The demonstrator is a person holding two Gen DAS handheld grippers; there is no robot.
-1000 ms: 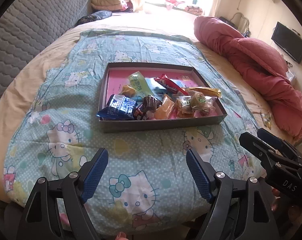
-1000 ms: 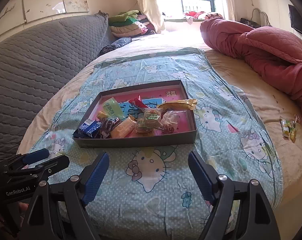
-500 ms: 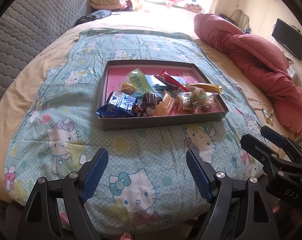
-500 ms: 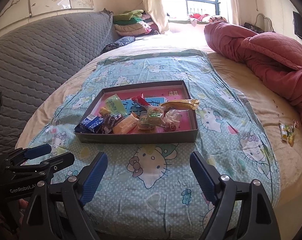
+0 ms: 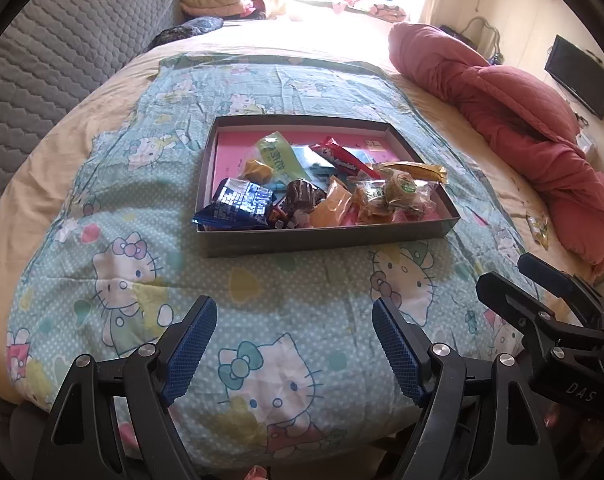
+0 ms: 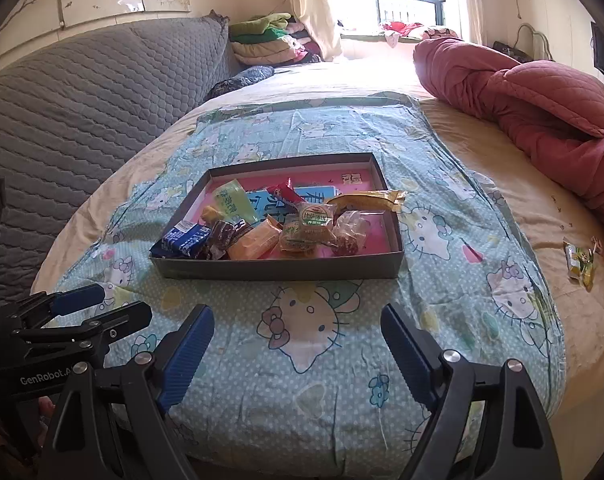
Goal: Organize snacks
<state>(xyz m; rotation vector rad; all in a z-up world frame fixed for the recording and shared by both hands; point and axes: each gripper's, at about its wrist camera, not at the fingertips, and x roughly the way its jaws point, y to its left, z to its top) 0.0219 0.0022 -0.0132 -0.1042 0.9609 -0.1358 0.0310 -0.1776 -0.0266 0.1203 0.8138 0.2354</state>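
Both pairs of tongs apart and holding nothing: left gripper and right gripper, side by side over the near edge of the pale blue cat-print blanket. Ahead of both, beyond an open stretch of blanket, shallow dark cardboard tray with pink floor, wrapped snacks crowded against its near wall. Far to the right, near the rumpled red quilt, a loose yellow-green packet on beige sheet.
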